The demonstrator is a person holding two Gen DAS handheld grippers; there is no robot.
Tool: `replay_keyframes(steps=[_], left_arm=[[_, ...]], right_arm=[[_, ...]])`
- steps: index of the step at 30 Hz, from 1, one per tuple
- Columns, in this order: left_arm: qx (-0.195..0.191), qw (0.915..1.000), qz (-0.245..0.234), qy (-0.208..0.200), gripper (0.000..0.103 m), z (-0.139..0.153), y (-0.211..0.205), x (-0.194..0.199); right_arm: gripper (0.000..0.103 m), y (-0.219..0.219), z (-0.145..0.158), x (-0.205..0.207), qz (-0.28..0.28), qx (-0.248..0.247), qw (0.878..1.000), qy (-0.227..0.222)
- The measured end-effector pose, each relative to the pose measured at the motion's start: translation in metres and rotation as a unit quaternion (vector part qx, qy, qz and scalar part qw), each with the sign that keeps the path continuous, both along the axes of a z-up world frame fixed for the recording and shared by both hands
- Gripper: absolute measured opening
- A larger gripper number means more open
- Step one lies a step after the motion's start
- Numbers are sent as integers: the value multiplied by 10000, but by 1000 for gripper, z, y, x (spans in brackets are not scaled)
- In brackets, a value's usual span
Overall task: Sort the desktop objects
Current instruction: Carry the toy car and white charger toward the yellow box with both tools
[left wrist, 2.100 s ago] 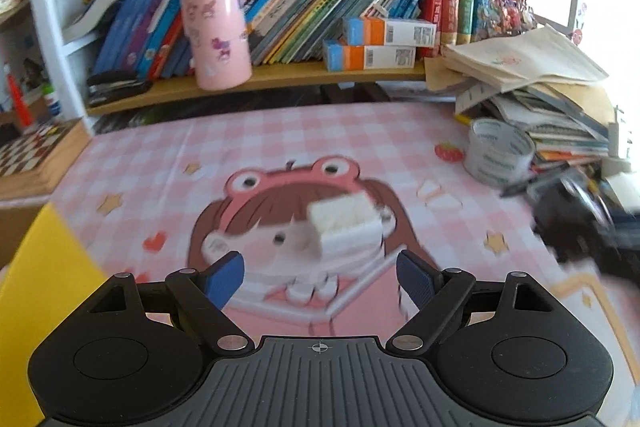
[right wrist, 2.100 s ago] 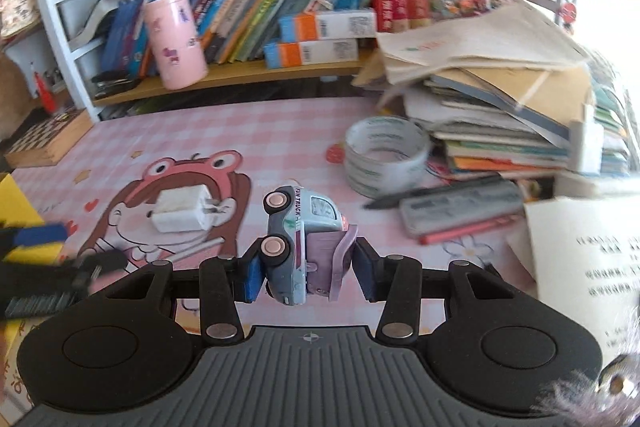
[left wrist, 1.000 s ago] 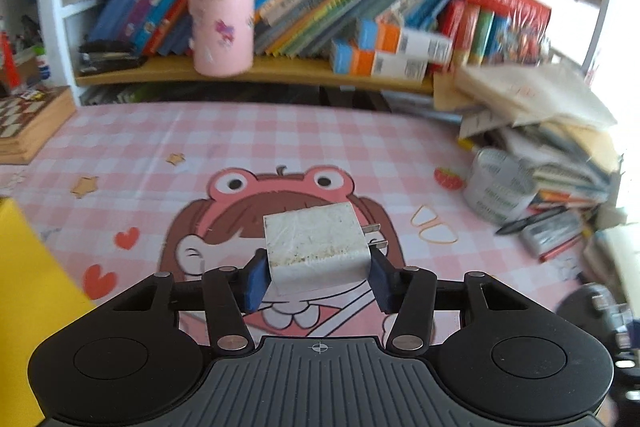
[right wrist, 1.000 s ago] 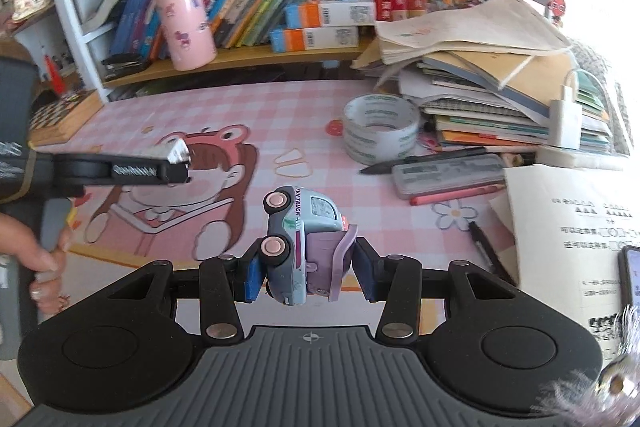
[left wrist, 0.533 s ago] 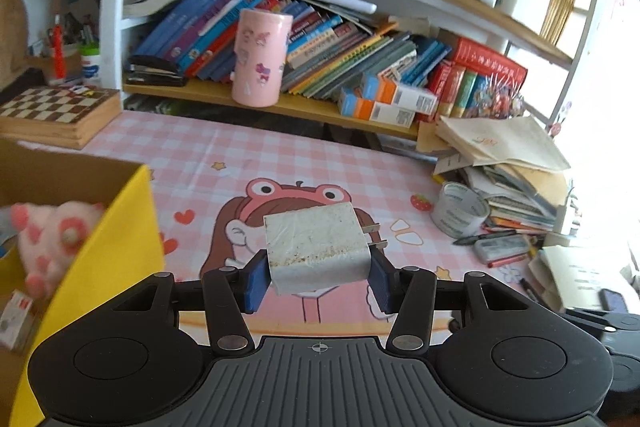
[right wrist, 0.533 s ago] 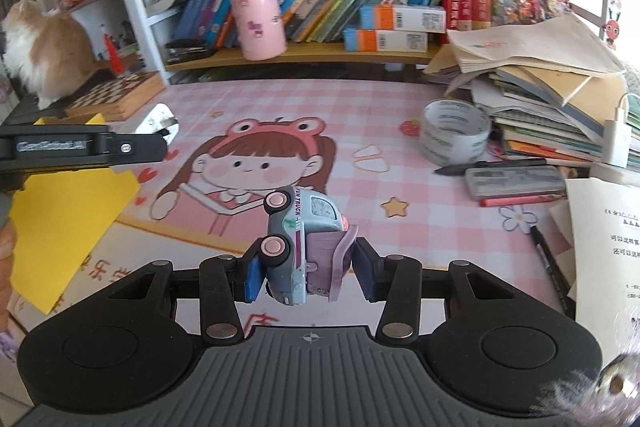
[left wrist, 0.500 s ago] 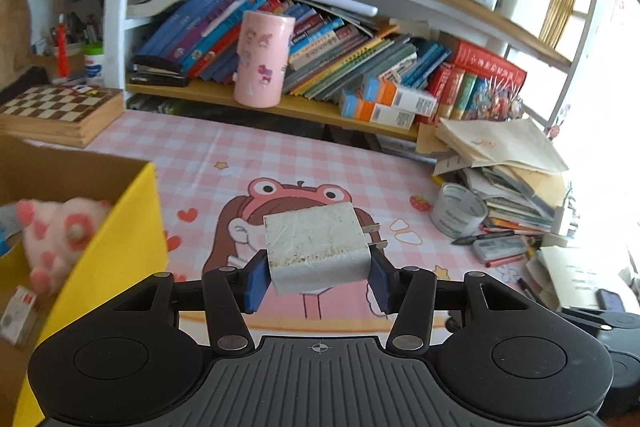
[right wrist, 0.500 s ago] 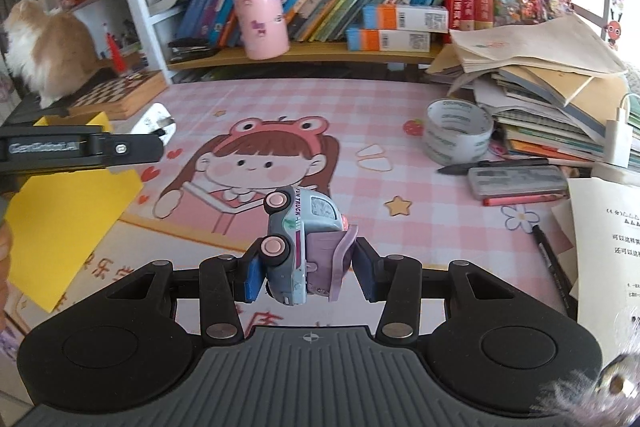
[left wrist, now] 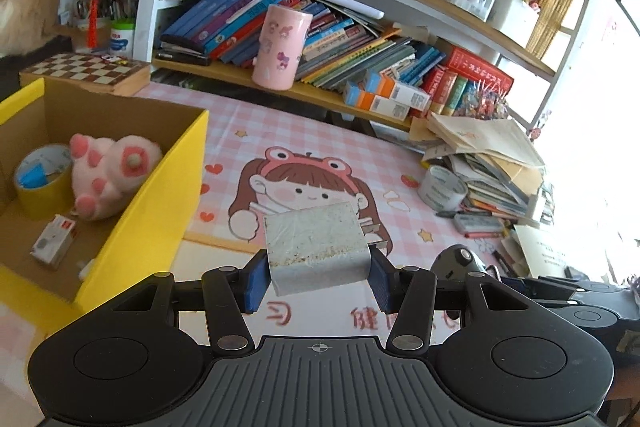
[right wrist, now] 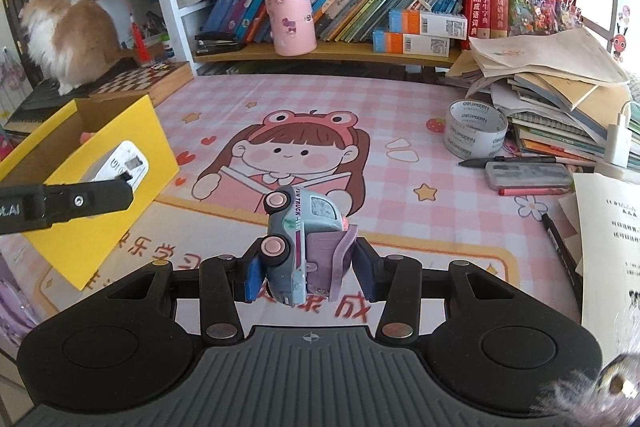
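My left gripper point(left wrist: 318, 277) is shut on a white charger block point(left wrist: 316, 247), held in the air above the pink cartoon desk mat point(left wrist: 248, 131), just right of the yellow cardboard box point(left wrist: 160, 187). In the right wrist view the same charger point(right wrist: 122, 163) shows at the tip of the left gripper's arm, in front of the box point(right wrist: 108, 203). Between the blue pads of my right gripper point(right wrist: 308, 273) sits a pale blue toy truck point(right wrist: 302, 239) on its side; that gripper is shut on it, over the mat's front edge.
Inside the box lie a pink plush toy point(left wrist: 108, 171), a yellow tape roll point(left wrist: 42, 179) and a small white packet point(left wrist: 54, 245). A clear tape roll point(right wrist: 474, 135), pens, a pencil case point(right wrist: 528, 175) and a book pile point(right wrist: 560, 99) crowd the right. A cat point(right wrist: 68, 35) sits at the back left near a chessboard point(right wrist: 152, 77).
The left gripper has lifted the charger off the mat and carried it left, bringing the box's inside into view. The right gripper, still shut on the truck, has drifted left toward the box.
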State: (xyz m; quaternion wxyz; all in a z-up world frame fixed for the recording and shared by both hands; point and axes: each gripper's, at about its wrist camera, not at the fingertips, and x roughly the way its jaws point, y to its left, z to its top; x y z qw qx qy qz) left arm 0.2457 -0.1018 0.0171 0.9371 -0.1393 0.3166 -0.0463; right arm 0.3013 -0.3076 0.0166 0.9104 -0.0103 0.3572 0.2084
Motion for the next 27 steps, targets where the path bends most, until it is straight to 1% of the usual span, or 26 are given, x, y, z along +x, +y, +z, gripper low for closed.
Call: replay_keyframes(steps=[3,9,12,18,27], left_arm=[[-52,10000,-69,21,50,1,6,-6],[-10,9995,-305,1,50,3,16,-17],[-5,9991,-415,-32,50,5,23,-26],[-18,9979,-653,32,50,1,40,-47],[-53,9976,-688,67,50,-1,83,-87]], right_arm=[[42,4,0,-11,-61,-7,10000,16],[42,12,0,-33,-267,2,9996,62],[42,19,-1,-44,-344,-4,9994,108],[42,37,-2,-70,-524,-5,9986,119],[42,76,4,-120,-619,-70,9980,56]])
